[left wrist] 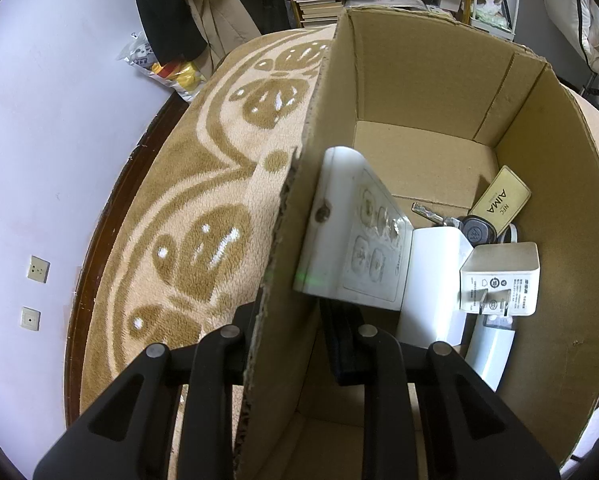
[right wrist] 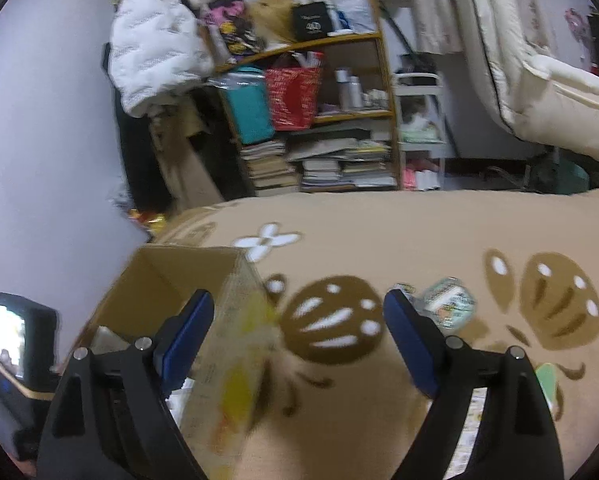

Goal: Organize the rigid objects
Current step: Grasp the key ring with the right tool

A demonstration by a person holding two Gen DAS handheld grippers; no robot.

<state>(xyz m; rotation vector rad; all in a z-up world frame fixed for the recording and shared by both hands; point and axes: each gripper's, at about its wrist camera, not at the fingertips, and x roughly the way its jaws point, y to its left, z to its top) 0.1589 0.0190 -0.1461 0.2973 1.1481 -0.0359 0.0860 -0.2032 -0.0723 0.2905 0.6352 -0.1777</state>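
Step in hand, as I judge it: steadying the cardboard box [left wrist: 427,92] while more rigid items are collected into it.

Your left gripper [left wrist: 295,344] straddles the box's near wall, one finger outside over the blanket [left wrist: 203,184], one inside. The wall hides the contact, so whether the fingers actually pinch the cardboard I cannot tell.

Your right gripper [right wrist: 299,328] is spread wide and carries nothing. It hangs over the blanket just right of the box corner; that view is motion-blurred.

Contents of the box, counted from the left wrist view:
- 1 white remote control [left wrist: 355,232], leaning against the near wall
- 1 white charger plug [left wrist: 499,280], prongs facing the camera
- 1 key [left wrist: 451,222] with a black head
- 1 tan tag [left wrist: 499,200] printed "AIMA"
- 1 white block [left wrist: 435,288] beneath the remote, identity unclear
- 1 curved white piece [left wrist: 493,356], partly hidden

Outside the box, right wrist view: 1 small round packet [right wrist: 447,304] lying on the blanket just beyond your right finger; further items at the lower right edge, too blurred to count.

Next move, in my estimate: bring the right gripper forward over the packet, centre it between the fingers, close, and carry it to the box. Hold the box steady meanwhile.
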